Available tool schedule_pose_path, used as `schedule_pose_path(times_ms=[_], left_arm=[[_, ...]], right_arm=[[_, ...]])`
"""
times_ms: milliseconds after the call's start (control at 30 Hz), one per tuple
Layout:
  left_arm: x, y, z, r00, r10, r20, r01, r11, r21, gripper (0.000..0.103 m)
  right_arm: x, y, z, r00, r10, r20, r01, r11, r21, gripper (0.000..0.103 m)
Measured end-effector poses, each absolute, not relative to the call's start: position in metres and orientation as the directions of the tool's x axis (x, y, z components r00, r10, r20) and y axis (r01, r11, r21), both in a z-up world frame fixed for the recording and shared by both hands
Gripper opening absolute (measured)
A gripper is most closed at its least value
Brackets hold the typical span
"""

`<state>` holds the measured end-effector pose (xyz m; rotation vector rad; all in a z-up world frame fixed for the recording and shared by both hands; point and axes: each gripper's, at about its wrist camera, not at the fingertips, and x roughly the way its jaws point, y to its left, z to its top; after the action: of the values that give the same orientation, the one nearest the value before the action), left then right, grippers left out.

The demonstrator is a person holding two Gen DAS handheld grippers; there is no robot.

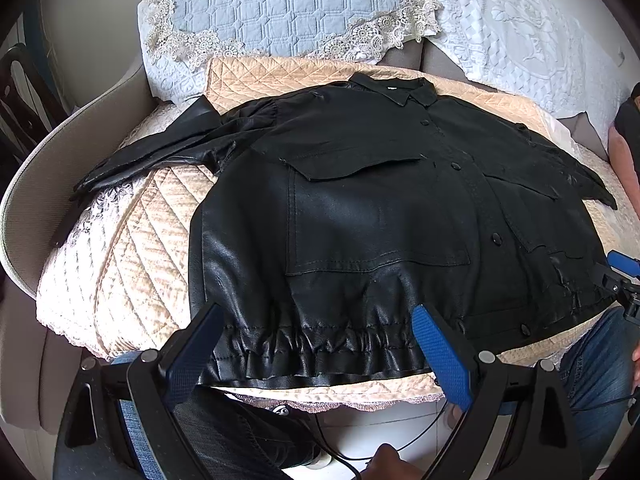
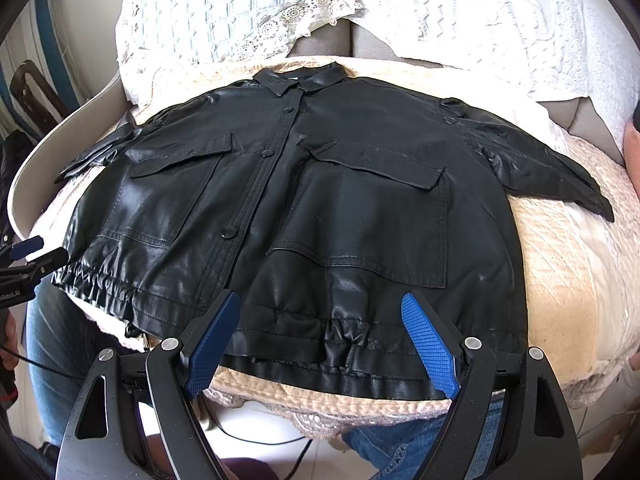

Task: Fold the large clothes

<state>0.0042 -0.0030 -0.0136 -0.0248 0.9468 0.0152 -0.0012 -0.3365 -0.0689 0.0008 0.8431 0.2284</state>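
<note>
While buttoned, black jacket [image 2: 304, 200] lies flat, sleeves spread; left gripper [image 1: 320, 356] spread apart; right gripper [image 2: 324, 344] spread apart

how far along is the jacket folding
Done: the black jacket lies spread flat, front up and buttoned, on the quilted cushion, both sleeves out to the sides. In hand: nothing yet; the left gripper and right gripper are open at the gathered hem, not gripping. Left: every fold, sleeves and body.
</note>
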Motion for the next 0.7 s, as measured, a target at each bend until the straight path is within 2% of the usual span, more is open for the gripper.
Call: schedule_pose_path(times_ms=[533,700], left_arm=[[0.018,0.013,-0.025,0.551,-0.029,-0.834,-0.047,0.997,-0.066,0.096],[0.025,0.017,-0.028,0.555,-0.006,-0.832,-0.053,0.998,-0.042,0.096]], right_arm=[[0.015,-0.320,-0.070,0.636,0.209,-0.742,-0.219,0.972,0.086,0.084],[0.026,-0.311,-0.071,0.627,0.231,-0.744,-0.236,0.966,0.102,0.084]])
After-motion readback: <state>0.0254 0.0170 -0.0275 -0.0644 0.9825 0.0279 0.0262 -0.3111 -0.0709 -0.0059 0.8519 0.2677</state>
